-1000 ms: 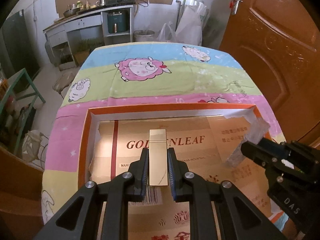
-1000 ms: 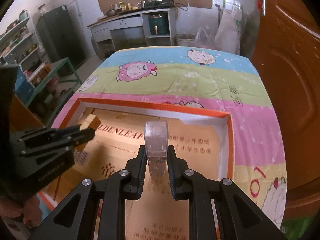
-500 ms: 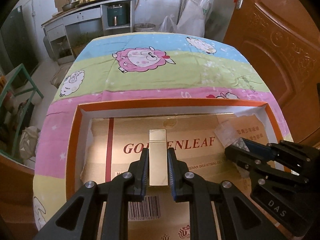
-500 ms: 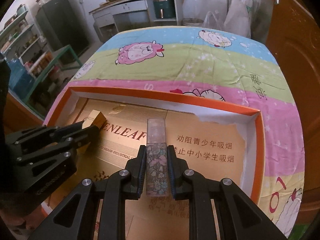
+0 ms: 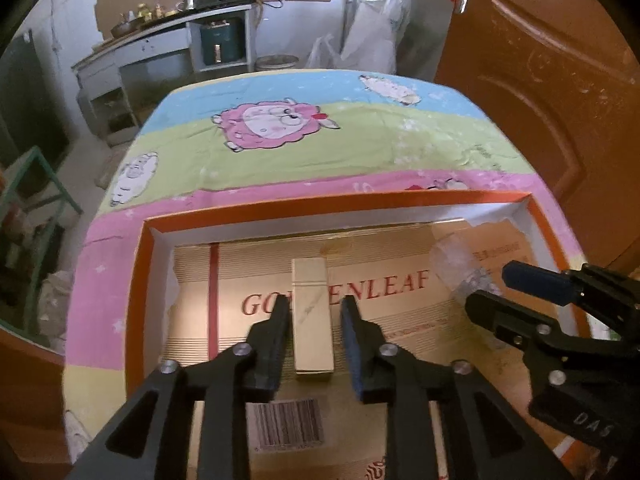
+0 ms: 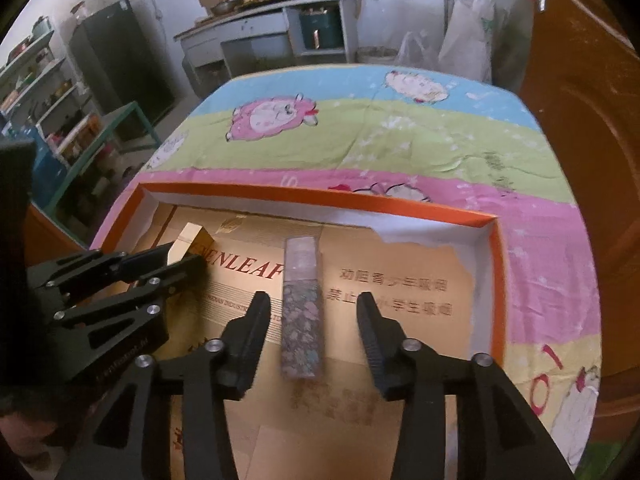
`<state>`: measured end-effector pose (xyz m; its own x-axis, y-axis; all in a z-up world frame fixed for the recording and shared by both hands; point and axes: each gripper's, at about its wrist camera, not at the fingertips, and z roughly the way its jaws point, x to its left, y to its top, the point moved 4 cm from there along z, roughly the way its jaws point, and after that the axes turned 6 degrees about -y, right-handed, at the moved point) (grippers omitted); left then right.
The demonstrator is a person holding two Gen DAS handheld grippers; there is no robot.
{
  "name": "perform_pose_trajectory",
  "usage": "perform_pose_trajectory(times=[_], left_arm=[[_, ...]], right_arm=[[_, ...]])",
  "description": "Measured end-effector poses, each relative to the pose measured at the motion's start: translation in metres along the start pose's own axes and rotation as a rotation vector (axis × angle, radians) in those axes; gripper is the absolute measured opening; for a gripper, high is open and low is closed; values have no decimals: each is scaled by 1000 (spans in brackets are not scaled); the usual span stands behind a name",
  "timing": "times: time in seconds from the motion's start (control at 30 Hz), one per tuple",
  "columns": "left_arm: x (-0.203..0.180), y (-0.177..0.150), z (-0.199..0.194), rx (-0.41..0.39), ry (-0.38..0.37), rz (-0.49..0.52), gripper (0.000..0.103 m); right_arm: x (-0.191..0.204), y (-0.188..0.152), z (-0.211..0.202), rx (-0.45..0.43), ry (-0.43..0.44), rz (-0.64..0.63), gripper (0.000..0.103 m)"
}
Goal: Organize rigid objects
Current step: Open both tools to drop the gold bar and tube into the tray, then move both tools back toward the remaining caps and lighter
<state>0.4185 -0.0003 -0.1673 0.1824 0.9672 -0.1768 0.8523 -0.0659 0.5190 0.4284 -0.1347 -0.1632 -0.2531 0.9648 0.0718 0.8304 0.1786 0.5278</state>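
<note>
A gold rectangular box (image 5: 312,320) lies on the cardboard floor of an orange-rimmed tray (image 5: 320,202), between the open jaws of my left gripper (image 5: 315,306). A floral bottle with a clear cap (image 6: 302,312) lies on the same cardboard between the open jaws of my right gripper (image 6: 314,300). Neither gripper touches its object. The right gripper (image 5: 520,292) and the clear cap (image 5: 456,264) show at the right of the left wrist view. The left gripper (image 6: 176,258) and the gold box (image 6: 188,242) show at the left of the right wrist view.
The tray (image 6: 320,196) sits on a table with a striped sheep-print cloth (image 5: 304,148). A brown door (image 5: 540,80) stands close on the right. A green stand (image 6: 120,124), shelves and a counter (image 6: 260,28) lie left and behind.
Both grippers have lowered into the tray and opened. The gold box and the floral bottle, held before, now lie released on the cardboard.
</note>
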Motion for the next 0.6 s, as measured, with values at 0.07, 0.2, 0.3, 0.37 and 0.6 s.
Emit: perform_pose_trajectory(times=[0.07,0.2,0.3,0.37,0.6], left_arm=[[-3,0,0,5,-35,22,47],[-5,-2,-2,-9,4,25,48],[-3,-3,-14,-52,-15,-3,48],[-6,-3,-31,-101,-26,2,48],[-16,-30,-69,-123,-41,31,48]], right_arm=[[-5,-4,-10,-16,-16,18,48],[-15,-20,-36,-44,-2,79,48],[-19,-36,-57,-62,13,112,48],[-21,-48,-71,-72,18,132,48],[-13,-90,-104,-77,41,173,48]])
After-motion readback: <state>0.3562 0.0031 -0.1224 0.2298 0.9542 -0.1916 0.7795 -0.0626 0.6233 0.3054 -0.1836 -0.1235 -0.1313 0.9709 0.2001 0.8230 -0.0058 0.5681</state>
